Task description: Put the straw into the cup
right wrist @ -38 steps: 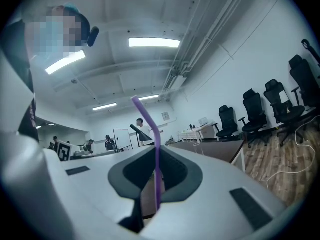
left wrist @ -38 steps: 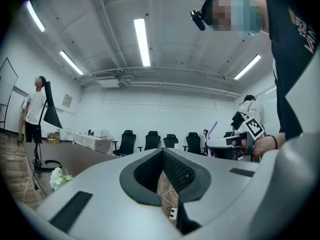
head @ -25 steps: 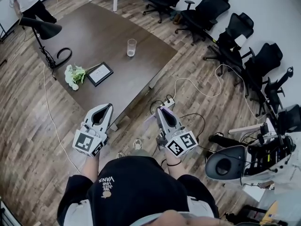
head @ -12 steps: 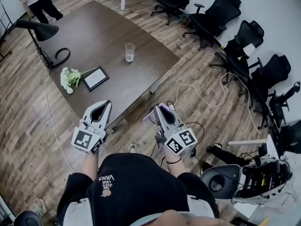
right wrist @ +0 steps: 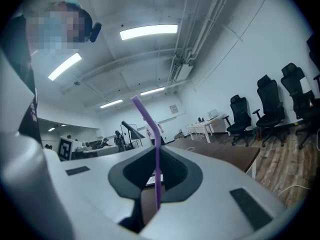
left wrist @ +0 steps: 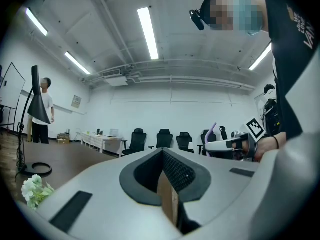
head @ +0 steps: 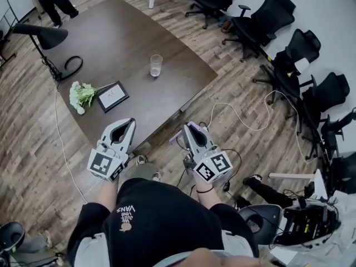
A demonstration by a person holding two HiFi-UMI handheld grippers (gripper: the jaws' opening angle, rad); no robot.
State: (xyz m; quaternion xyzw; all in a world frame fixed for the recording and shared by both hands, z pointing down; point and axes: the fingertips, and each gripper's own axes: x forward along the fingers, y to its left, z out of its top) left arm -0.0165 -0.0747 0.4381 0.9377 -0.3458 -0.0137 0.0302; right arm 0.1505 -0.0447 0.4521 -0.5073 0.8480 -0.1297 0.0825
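We note right claw [right wrist: 150, 204] clenched on purple straw [right wrist: 157, 164], upright. Left claw [left wrist: 170, 199] clenched, empty. Cup [head: 156, 65] mid-surface [head: 117, 38], well apart from us. We advise closing in, aligning straw above rim, lowering vertically.

Tabletop [head: 122, 38] open round cup [head: 156, 65]; flowers [head: 81, 94], picture frame [head: 113, 97] crowd near-left edge, lamp [head: 44, 35] beyond

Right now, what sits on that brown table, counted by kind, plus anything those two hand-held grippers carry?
glass cup: 1
bunch of flowers: 1
picture frame: 1
desk lamp: 1
purple straw, gripped by the right gripper: 1
left gripper, shut with nothing in it: 0
Total: 5 things
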